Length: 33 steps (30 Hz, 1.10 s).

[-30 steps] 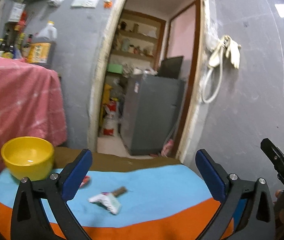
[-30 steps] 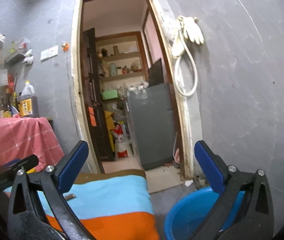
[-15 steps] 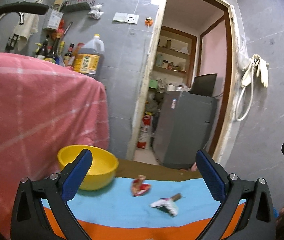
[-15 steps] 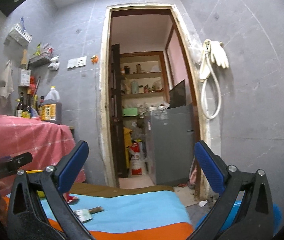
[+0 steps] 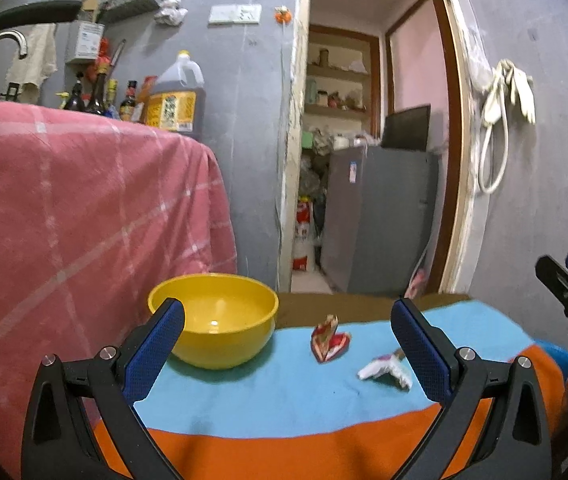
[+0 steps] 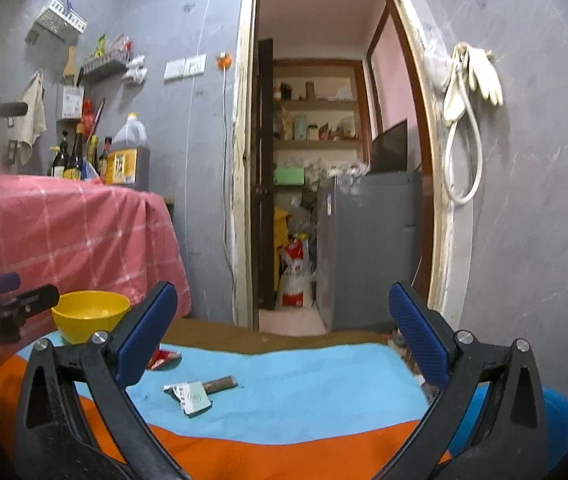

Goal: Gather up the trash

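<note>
a grey-walled kitchen corner with an open doorway (image 5: 371, 160) into a cluttered back room frames a low surface (image 5: 284, 392) covered in a blue and orange cloth, with a pink checked cloth (image 5: 84, 208) draped over something taller to its left. on the surface the largest thing is a yellow bowl (image 5: 214, 320), empty as far as can be seen and probably where the trash should go, though a blue tub (image 6: 555, 412) beside the surface on the floor may be the bin instead. near the bowl lies a crumpled red wrapper (image 5: 329, 340), and a little apart from it a white wrapper (image 5: 383, 370) with a brown stick poking out of it. the left gripper (image 5: 287, 344) is wide open and holds nothing, hovering above the near edge with the red wrapper between its fingers in view. the right gripper (image 6: 280, 332) is equally spread and empty, with the white wrapper (image 6: 190, 394) low and left of its centre. the risks: both scraps are thin and light, so fingers closing too high would miss them, and closing low could pinch the cloth and drag it, tipping the bowl or sliding the scraps off. the two grippers are close together, so reaching at once could make them collide. the stick may slip out of its wrapper when lifted.
</note>
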### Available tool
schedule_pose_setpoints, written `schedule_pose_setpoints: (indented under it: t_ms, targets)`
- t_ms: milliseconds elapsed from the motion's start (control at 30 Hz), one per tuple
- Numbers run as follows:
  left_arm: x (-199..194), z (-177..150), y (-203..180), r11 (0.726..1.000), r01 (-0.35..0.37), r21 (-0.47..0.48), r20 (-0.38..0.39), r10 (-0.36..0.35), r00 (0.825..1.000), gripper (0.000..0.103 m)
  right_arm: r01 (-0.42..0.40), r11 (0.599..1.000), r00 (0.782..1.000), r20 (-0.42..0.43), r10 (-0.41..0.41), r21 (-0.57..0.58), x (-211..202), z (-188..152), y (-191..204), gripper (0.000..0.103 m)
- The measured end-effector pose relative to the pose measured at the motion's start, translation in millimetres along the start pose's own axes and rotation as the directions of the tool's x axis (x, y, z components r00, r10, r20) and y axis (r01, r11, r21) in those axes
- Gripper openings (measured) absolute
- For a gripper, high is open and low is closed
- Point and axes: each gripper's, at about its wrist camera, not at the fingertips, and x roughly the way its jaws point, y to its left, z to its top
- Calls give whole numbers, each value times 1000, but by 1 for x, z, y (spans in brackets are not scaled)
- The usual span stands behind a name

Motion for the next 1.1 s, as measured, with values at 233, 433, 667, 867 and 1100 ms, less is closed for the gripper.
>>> schedule_pose_setpoints:
  t_ms: [233, 433, 667, 867, 1100]
  targets:
    - [27, -11, -4, 998, 54, 21, -150, -50, 987, 101, 13, 1000, 977, -214, -7, 27, 39, -14, -8, 103]
    - [46, -16, -11, 996, 77, 40, -223, -66, 972, 97, -37, 992, 940, -334, 75, 120, 61, -25, -22, 103]
    - [75, -29, -14, 994, 91, 53, -339, -68, 938, 71, -155, 977, 822, -528, 211, 149, 88, -53, -10, 100]
    - [85, -38, 0, 998, 67, -9, -399, -66, 914, 63, -273, 953, 743, -601, 294, 128, 97, -64, 16, 90]
    - [87, -41, 9, 997, 50, -58, -434, -70, 898, 59, -367, 929, 675, -670, 309, 59, 110, -75, 50, 80]
